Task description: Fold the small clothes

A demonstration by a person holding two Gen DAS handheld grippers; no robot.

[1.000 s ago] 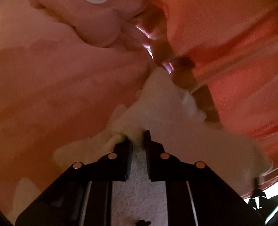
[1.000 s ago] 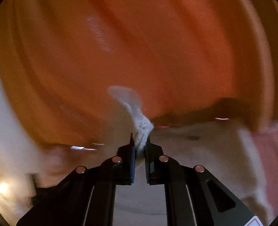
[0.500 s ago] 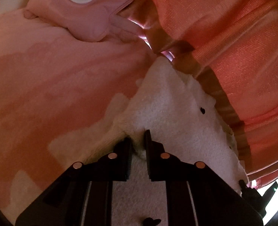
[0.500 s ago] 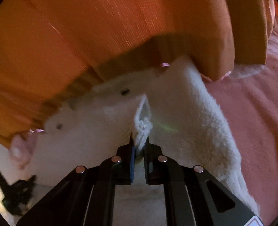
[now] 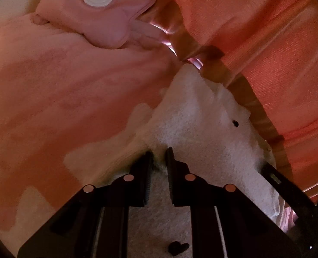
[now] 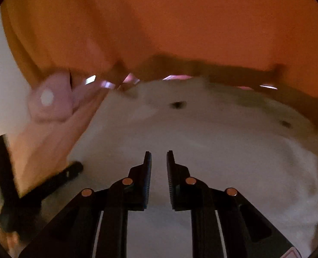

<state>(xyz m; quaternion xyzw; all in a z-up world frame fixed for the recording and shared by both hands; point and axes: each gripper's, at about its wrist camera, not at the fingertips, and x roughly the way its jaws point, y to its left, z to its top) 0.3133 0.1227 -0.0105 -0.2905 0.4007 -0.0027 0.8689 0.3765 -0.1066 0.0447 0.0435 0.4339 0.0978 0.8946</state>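
Note:
A small fluffy white garment [image 5: 202, 129] with dark dots lies on a pink and cream fleece [image 5: 72, 90]. My left gripper [image 5: 159, 152] is shut on a pinched fold of the white garment. In the right wrist view the white garment [image 6: 202, 133] spreads flat below my right gripper [image 6: 159, 153], whose jaws stand slightly apart with nothing between them. The left gripper's body [image 6: 29, 185] shows at that view's left edge.
An orange ribbed cloth [image 5: 266, 43] hangs close over the far side of the garment and fills the top of the right wrist view [image 6: 159, 21]. A pink padded piece [image 5: 98, 15] with a white round disc lies at the back left.
My right gripper has let go of the white fold it pinched and drawn back; the garment now lies flat. My left gripper keeps its hold and has barely moved.

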